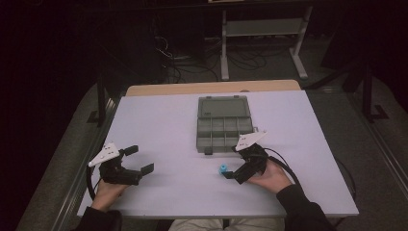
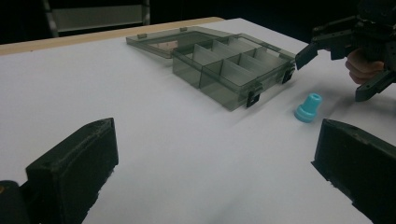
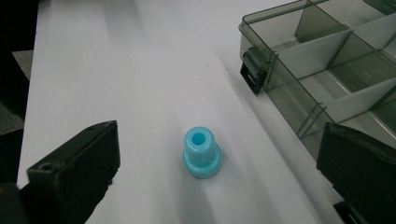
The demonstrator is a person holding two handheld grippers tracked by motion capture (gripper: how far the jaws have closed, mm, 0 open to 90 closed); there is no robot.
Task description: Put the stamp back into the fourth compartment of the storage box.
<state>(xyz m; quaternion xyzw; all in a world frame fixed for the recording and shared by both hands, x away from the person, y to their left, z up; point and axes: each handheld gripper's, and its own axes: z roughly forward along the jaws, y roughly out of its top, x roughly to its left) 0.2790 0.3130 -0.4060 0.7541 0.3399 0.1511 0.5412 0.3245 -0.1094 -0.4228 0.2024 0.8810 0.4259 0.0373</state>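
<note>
A white table top [image 1: 163, 125] is seen in a dark room, with a wooden edge at 12 o'clock and cables on the floor behind it. A grey compartment box [image 1: 224, 126], lid laid open, is placed near the centre. A blue stepped plastic piece [image 1: 223, 169] stands upright at 6 o'clock of the box, apart from it. The right gripper [image 1: 230, 174] is held open just beside the piece, not touching. The left gripper [image 1: 140, 160] is held open at 9 o'clock, with free surface around it.
</note>
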